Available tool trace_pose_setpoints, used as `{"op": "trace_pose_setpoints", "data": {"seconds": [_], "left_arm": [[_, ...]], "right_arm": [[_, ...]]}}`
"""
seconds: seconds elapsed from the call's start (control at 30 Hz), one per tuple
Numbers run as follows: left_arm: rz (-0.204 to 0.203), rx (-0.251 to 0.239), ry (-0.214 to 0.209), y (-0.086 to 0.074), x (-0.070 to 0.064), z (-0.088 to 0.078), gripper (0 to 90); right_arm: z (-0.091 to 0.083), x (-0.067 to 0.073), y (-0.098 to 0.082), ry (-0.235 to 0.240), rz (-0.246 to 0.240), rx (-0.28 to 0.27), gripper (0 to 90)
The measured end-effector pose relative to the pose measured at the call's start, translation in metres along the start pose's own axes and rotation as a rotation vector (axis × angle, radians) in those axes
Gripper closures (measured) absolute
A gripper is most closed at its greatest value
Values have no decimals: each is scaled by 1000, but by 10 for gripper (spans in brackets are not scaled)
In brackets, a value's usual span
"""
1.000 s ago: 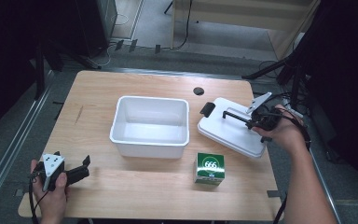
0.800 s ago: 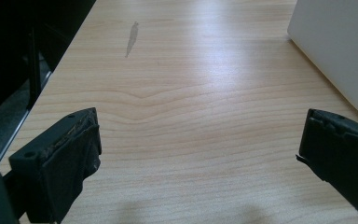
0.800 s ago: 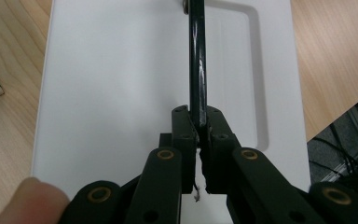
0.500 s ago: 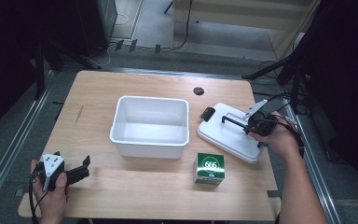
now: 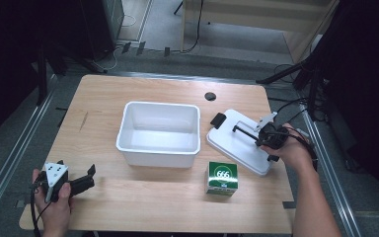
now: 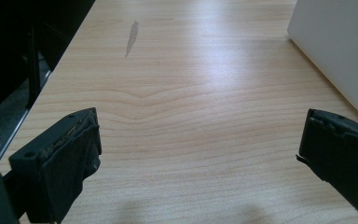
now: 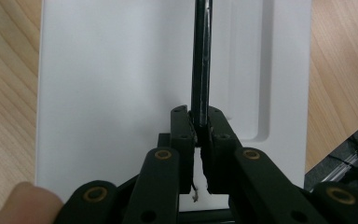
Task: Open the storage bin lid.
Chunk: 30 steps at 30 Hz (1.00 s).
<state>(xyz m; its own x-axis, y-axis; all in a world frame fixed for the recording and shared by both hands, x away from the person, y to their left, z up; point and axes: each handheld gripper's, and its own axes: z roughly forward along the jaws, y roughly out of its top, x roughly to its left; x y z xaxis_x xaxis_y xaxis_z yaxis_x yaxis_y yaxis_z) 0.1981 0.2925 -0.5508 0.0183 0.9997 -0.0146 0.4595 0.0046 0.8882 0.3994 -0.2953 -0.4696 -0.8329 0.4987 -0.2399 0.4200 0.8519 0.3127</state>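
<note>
- Right gripper (image 5: 237,129) clamped on a thin black handle (image 7: 200,60), jaws pinched tight around it, above the white lid (image 5: 239,143).
- Lid lying flat near the right edge of the tabletop (image 5: 143,207), just beside the white tub (image 5: 159,134), black latch at its far-left corner.
- Left gripper (image 5: 90,175) resting at the near-left corner, jaws wide apart, nothing between them.
- Green box (image 5: 222,177) standing near the front edge, just in front of the lid.

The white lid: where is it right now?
In the high view, the white lid lies on the table's right side, right of the white bin, with the right gripper shut on its black handle.
</note>
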Motion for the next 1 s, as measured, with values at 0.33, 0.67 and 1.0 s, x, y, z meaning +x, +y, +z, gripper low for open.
{"op": "trace_pose_setpoints", "data": {"seconds": [0.33,0.67,1.0], "left_arm": [[5,2,4,0,0,0,0],[8,5,3,0,-1,1,0],[9,7,0,0,0,0,0]], "right_arm": [[-9,9,10,55,-2,12,643],[-24,19,15,95,-7,-11,378],[-47,33,18,124,-50,-65,146]]}}
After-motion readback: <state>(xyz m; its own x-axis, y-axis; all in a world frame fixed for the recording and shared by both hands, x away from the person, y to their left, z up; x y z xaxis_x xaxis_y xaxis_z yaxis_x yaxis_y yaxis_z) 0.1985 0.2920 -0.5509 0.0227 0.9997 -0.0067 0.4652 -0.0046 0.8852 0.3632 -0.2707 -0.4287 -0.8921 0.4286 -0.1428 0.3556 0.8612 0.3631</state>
